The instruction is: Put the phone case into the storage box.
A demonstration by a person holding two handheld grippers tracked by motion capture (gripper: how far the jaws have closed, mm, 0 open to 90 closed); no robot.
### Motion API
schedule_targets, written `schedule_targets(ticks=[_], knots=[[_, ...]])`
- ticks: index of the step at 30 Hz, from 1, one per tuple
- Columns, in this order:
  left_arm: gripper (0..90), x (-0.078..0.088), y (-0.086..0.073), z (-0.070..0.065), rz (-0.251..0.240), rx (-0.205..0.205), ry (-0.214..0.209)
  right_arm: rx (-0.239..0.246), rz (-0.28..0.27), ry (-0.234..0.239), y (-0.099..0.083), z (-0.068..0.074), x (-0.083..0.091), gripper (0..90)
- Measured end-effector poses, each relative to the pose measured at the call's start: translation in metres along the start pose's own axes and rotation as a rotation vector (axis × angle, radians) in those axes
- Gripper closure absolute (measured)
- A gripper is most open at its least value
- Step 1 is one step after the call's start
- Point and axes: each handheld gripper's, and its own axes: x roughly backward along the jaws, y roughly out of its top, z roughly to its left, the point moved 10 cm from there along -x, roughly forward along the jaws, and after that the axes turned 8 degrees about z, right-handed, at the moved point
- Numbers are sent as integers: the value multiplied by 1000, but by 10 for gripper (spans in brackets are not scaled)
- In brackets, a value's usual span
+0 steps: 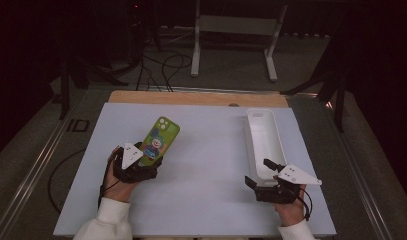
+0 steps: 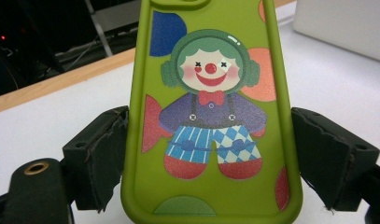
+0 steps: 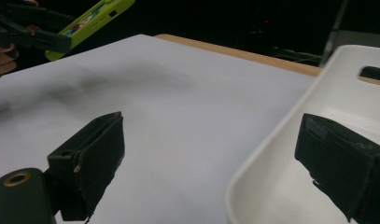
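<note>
1. My left gripper [image 1: 141, 161] is nearest to the work. It holds the phone [image 1: 160, 137] by its lower end, one pad on each long edge. In the left gripper view the phone [image 2: 211, 116] stands between my jaws with its clown side towards the camera, and the left pad [image 2: 106, 154] looks pressed against the green case. The right pad [image 2: 325, 154] sits just beside the other edge; I cannot tell whether a sliver of gap remains there. The jaws stand wide, spread to the phone's breadth.

2. Taking the tray [image 1: 263, 142] as my landmark: the phone is well to its left, lifted clear of the mat [image 1: 206, 165]. Its long axis runs from my gripper up and away, tilting a little towards the tray's far end. The tray's own long axis runs straight away from me, so the two lie nearly parallel.

3. My right gripper [image 1: 265, 175] is at the tray's near end, open wide and holding nothing. In the right gripper view one jaw hangs over the mat [image 3: 178, 116] and the other over the tray [image 3: 290, 177], so the jaws straddle its near wall. I cannot tell whether either pad touches it.

4. The right hand is nearer the tray and, I judge, is placed to steady it. The left must carry the phone rightwards across the mat and line it up lengthwise over the trough.
</note>
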Motion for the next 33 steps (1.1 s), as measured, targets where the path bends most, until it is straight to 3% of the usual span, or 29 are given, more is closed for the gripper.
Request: schedule_targets(ticks=[22, 33], knots=[[161, 7, 10, -16, -33, -35, -28, 9, 6, 86, 25, 24, -32, 85], [160, 9, 14, -22, -44, -45, -49, 21, 57, 104, 33, 35, -52, 88]])
